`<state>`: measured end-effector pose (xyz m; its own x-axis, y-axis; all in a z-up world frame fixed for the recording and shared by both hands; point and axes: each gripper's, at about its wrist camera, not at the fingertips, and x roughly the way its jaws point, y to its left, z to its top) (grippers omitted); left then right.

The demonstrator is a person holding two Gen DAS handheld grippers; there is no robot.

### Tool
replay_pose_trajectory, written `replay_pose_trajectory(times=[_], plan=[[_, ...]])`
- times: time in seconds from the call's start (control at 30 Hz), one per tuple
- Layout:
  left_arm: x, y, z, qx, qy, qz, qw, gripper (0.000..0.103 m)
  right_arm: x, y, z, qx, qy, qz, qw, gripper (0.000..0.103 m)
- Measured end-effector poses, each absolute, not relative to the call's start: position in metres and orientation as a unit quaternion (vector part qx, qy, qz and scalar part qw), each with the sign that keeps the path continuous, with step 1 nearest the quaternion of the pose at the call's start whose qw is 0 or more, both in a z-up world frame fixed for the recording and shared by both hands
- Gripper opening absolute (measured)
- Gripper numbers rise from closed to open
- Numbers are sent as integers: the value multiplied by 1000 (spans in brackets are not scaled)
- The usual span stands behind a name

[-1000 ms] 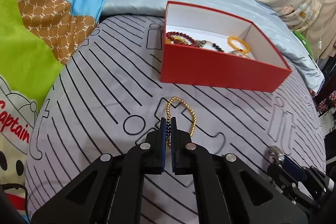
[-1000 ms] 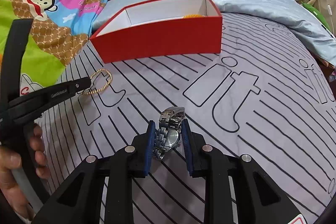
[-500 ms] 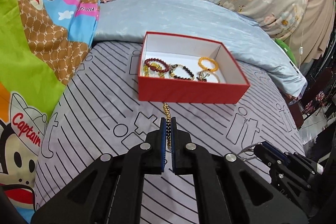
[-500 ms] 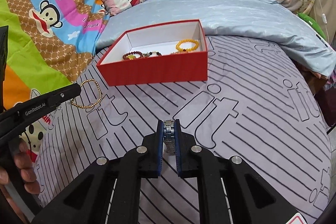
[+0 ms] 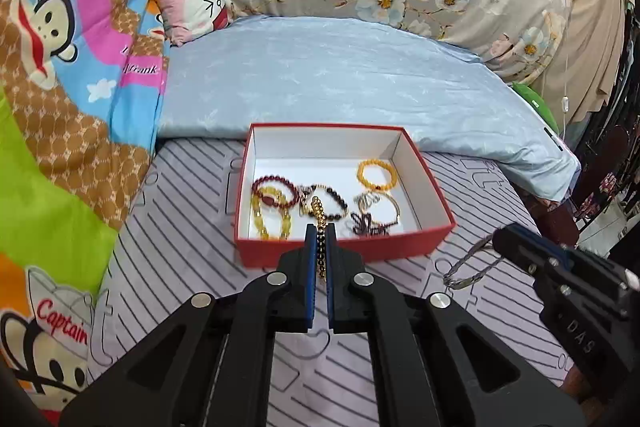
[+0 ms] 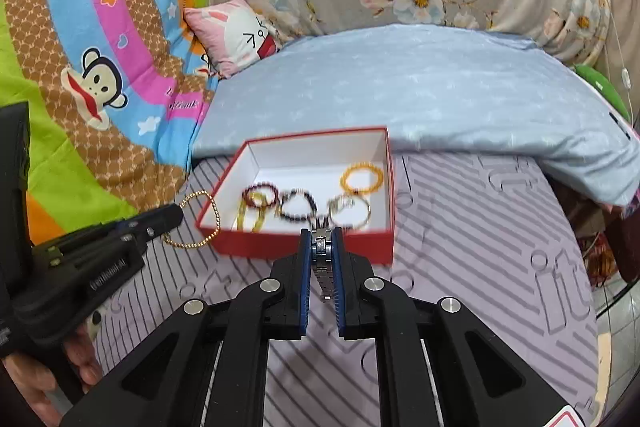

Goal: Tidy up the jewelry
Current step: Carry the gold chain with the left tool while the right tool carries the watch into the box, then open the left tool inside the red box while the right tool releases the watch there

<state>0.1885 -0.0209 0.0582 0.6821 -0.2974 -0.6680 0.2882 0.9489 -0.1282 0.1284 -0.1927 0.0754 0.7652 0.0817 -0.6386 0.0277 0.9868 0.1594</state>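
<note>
Red box (image 5: 344, 250) holds several bracelets already; my left gripper (image 5: 320, 233) pinches the gold bracelet (image 6: 199, 219), my right gripper (image 6: 322, 239) what looks like a steel watch (image 6: 323, 263), both undelivered.

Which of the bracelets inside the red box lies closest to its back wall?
The orange bead bracelet, lying alone toward the back right of the red box. The dark red, yellow and black ones crowd near the front wall.

Gold bead bracelet (image 5: 319, 223) and steel watch (image 6: 323, 259) — both lifted near red box (image 5: 352, 247).
</note>
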Motion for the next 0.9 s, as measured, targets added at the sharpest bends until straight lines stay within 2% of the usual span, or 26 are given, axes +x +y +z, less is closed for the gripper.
replay_pose_trajectory(times=[0.3,0.9], plan=[[251,-39,56,-4,368,-148,918,4,198,-197,83,77,346,21,935,10],[323,-58,-6,12,408,-123,905,4,276,-206,30,72,386,10,920,10]])
